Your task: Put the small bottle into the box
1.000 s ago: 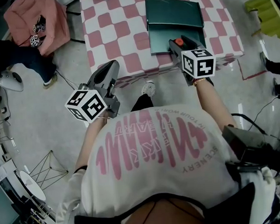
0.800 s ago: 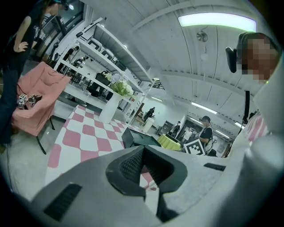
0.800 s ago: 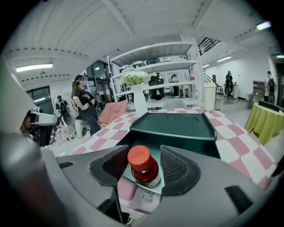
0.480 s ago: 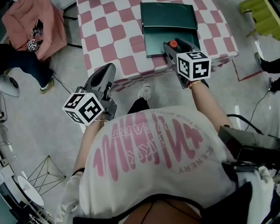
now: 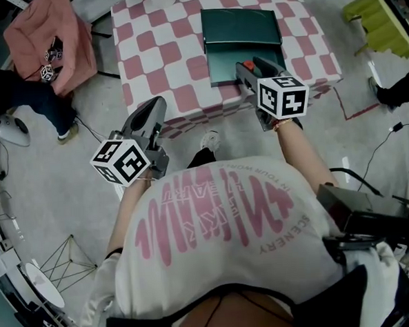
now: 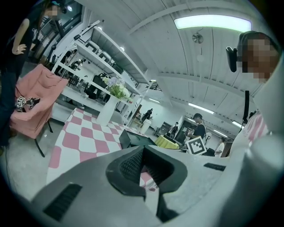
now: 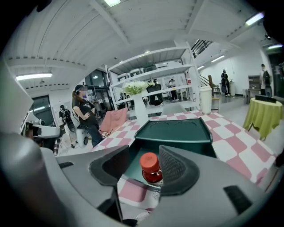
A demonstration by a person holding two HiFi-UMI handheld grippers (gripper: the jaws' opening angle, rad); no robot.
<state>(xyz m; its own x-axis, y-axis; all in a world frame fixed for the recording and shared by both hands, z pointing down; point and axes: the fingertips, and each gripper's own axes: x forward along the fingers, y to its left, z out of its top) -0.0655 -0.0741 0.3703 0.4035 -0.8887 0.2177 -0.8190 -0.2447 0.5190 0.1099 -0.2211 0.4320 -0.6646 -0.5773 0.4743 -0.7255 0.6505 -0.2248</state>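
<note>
Tongs on the right (image 7: 144,170) pinch the small bottle (image 7: 150,165), its body mostly hidden; left tongs (image 6: 144,167) pressed together.

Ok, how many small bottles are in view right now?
1. The small bottle, red-capped, is between the right gripper's jaws, at the open box's near edge. None shows elsewhere on the table, though the gripper hides part of the box.
</note>
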